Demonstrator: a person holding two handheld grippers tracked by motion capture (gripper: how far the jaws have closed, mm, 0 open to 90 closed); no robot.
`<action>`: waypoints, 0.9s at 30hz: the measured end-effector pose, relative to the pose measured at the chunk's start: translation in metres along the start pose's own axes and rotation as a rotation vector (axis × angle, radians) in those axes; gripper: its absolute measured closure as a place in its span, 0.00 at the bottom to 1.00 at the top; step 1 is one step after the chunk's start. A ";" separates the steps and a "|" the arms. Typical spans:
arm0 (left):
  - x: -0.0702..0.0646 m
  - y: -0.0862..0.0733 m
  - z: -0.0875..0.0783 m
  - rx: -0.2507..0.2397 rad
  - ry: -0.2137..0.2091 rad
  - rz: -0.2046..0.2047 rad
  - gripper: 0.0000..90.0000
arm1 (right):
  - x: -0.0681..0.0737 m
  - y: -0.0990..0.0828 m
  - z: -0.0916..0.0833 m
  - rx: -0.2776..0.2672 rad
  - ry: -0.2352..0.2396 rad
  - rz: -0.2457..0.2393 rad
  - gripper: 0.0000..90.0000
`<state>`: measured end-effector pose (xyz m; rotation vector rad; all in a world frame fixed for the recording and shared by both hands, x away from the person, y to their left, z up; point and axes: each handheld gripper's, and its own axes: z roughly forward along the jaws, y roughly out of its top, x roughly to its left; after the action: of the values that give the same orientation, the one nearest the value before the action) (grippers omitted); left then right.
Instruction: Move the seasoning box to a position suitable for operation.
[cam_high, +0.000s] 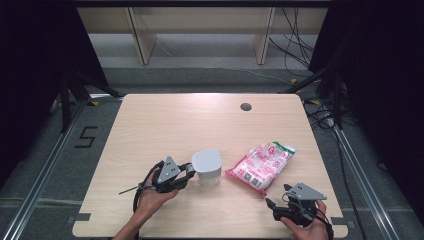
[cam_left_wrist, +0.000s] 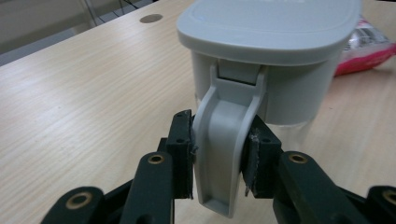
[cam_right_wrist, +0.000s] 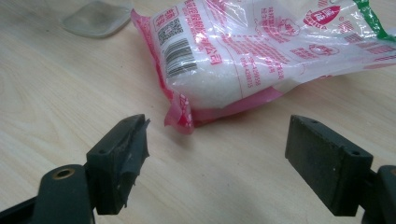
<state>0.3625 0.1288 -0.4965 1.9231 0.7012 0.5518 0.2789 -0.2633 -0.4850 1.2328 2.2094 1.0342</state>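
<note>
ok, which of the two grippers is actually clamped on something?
The left gripper: its fingers press both sides of the grey handle of the lidded jug. The right gripper stands open, short of the pink bag.

Pale wooden table (cam_high: 165, 120) on grey floor (cam_high: 40, 150) (black curtains (cam_high: 30, 60) either side), cables (cam_high: 295, 45) beyond.

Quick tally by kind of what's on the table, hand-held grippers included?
Grey-lidded container: 1
Pink and white bag: 1
Hand-held grippers: 2, left hand-held gripper clamped on the container's handle, right hand-held gripper open near the bag
Total: 4
</note>
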 end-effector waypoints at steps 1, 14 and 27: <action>0.001 0.000 0.001 0.006 0.002 -0.002 0.75 | -0.003 0.000 0.001 -0.015 0.003 -0.038 0.24; 0.003 0.000 0.009 -0.041 -0.040 0.025 0.76 | -0.005 0.000 0.003 -0.020 0.015 -0.052 0.25; 0.005 0.001 0.014 -0.033 -0.043 0.013 0.76 | -0.005 -0.001 0.002 -0.009 0.022 -0.040 0.24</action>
<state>0.3759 0.1229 -0.5008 1.9040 0.6488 0.5261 0.2823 -0.2674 -0.4868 1.1742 2.2339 1.0455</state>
